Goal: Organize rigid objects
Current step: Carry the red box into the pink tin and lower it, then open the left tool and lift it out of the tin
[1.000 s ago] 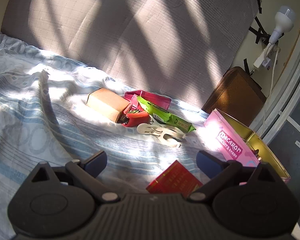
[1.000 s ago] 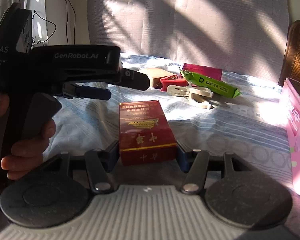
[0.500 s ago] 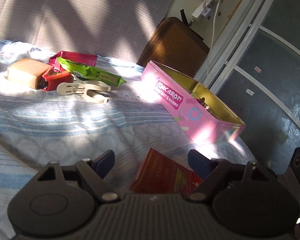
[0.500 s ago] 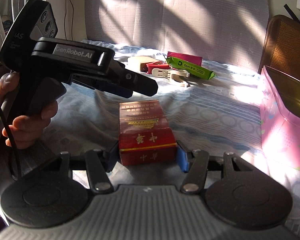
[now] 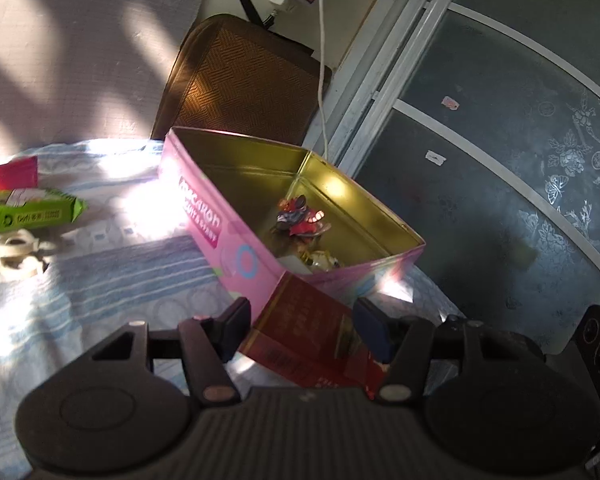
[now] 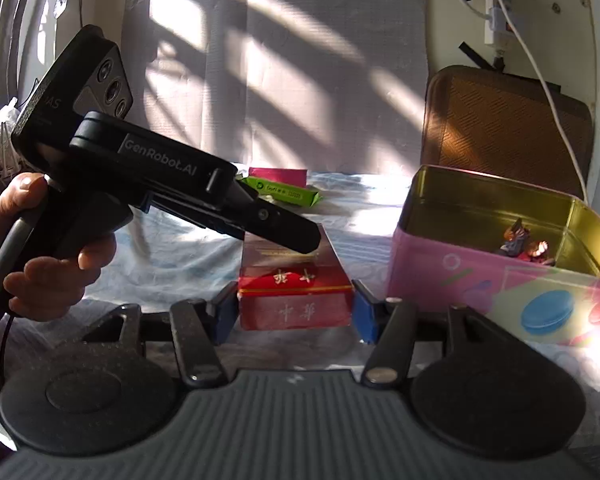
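Observation:
A red cigarette box (image 6: 294,280) with gold Chinese characters is held above the bed in my right gripper (image 6: 294,310), whose blue pads press its two sides. The box also shows in the left wrist view (image 5: 312,332), tilted, between the fingers of my left gripper (image 5: 306,328), which straddles its far end; contact is unclear there. In the right wrist view the left gripper (image 6: 296,240) reaches over the box's top. An open pink macaron tin (image 6: 480,276) stands right of the box, with small toys inside (image 5: 302,220).
On the blue-striped bedsheet (image 5: 112,280) lie a green wrapped pack (image 5: 32,214), a cream clip (image 5: 12,250) and a magenta packet (image 6: 278,176). A brown woven chair back (image 5: 240,84) and a white cable (image 5: 322,60) stand behind the tin. A glass door (image 5: 500,160) is to the right.
Both grippers swung right toward the pink tin. The left gripper came down over the red box and its jaws narrowed around it. The right gripper kept its hold.

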`<state>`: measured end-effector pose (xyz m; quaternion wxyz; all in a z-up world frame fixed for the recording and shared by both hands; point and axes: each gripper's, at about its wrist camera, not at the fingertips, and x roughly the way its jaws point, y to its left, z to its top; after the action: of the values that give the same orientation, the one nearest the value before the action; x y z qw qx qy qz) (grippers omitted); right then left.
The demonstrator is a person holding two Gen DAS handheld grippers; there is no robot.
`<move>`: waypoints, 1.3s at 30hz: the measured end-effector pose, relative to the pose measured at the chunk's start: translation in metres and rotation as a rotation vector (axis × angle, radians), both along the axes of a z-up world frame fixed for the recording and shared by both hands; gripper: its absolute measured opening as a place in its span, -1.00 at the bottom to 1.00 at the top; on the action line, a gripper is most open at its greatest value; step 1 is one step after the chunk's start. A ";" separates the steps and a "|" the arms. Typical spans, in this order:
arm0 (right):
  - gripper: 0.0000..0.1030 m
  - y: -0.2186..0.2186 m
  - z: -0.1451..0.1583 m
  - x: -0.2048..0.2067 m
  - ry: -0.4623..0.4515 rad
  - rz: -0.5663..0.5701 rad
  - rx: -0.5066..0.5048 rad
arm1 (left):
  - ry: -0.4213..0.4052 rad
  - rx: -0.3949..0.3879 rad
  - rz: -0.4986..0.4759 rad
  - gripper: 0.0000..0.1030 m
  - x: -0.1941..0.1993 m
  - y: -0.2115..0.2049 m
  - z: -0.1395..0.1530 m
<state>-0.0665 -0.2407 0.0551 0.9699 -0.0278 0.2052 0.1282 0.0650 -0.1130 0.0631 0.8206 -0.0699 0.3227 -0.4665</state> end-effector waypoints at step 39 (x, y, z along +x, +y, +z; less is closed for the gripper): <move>0.13 -0.146 0.009 0.067 0.001 -0.450 0.041 | -0.022 0.091 0.172 0.48 0.038 -0.082 0.010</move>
<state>0.0001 -0.3863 0.0636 0.9743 0.0386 0.2041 -0.0873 0.1031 -0.1948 0.0729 0.8635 -0.0549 0.3271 -0.3798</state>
